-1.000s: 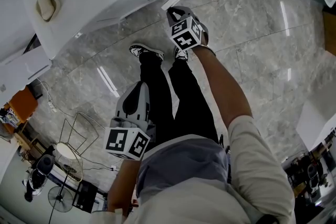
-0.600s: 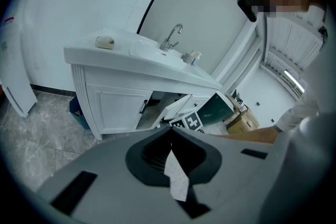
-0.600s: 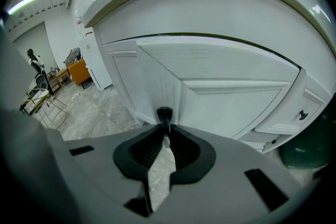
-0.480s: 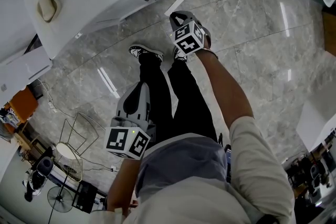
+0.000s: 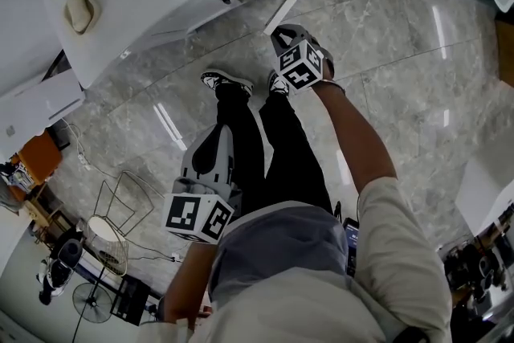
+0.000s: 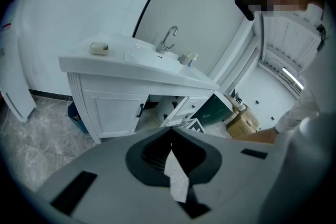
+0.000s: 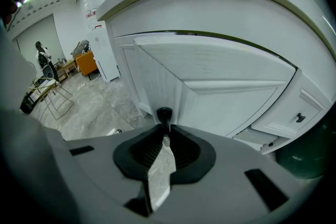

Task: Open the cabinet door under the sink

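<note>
1. My right gripper [image 7: 165, 127]: its jaws are clamped on the small black handle [image 7: 164, 114] of the white panelled cabinet door [image 7: 210, 97].
2. I see that door swung out from the white vanity cabinet [image 6: 113, 113], which stands below the white sink top [image 6: 131, 63] with its chrome tap [image 6: 167, 39].
3. My left gripper [image 6: 171, 129]: its jaws are together with nothing between them. It is close to the person's body, well apart from the cabinet, over the grey marble floor [image 5: 385, 52].

Right hand-held gripper [image 5: 279, 31] clamped (arm outstretched) — left hand-held gripper [image 5: 211, 134] closed.
</note>
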`<control>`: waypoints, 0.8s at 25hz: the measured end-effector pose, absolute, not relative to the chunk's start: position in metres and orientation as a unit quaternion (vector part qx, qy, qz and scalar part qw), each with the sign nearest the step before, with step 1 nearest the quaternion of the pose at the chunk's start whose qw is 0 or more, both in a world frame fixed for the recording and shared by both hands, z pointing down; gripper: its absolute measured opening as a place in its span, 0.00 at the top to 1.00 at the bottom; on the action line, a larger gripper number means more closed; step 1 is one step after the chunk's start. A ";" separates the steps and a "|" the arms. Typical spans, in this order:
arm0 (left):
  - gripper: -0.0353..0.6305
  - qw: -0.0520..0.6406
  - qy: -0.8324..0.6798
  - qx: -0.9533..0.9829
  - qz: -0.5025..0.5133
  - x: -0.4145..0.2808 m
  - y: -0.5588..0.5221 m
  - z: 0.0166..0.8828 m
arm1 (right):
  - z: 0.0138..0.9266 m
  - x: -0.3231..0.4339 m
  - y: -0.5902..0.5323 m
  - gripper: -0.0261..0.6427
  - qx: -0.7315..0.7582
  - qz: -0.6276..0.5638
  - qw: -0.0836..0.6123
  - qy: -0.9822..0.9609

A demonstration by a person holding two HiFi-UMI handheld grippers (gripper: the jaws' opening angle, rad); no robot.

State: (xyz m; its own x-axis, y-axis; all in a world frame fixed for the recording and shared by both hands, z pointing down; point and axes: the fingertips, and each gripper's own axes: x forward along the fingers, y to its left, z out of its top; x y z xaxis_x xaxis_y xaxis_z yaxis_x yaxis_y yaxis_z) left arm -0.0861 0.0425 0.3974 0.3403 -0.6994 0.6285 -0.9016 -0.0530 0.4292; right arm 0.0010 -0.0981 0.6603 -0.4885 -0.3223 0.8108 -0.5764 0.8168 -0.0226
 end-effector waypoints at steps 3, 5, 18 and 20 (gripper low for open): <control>0.95 0.403 -0.559 0.715 0.123 -0.081 0.043 0.396 | 0.661 0.008 -0.093 0.89 0.262 0.149 0.435 -0.849; 0.95 0.405 -0.558 0.714 0.122 -0.078 0.045 0.396 | 0.661 0.014 -0.089 0.88 0.260 0.150 0.437 -0.848; 0.95 0.410 -0.539 0.724 0.132 -0.051 0.053 0.396 | 0.663 0.053 -0.073 0.88 0.250 0.141 0.452 -0.845; 0.95 0.411 -0.538 0.724 0.134 -0.048 0.053 0.396 | 0.664 0.060 -0.071 0.88 0.249 0.141 0.455 -0.843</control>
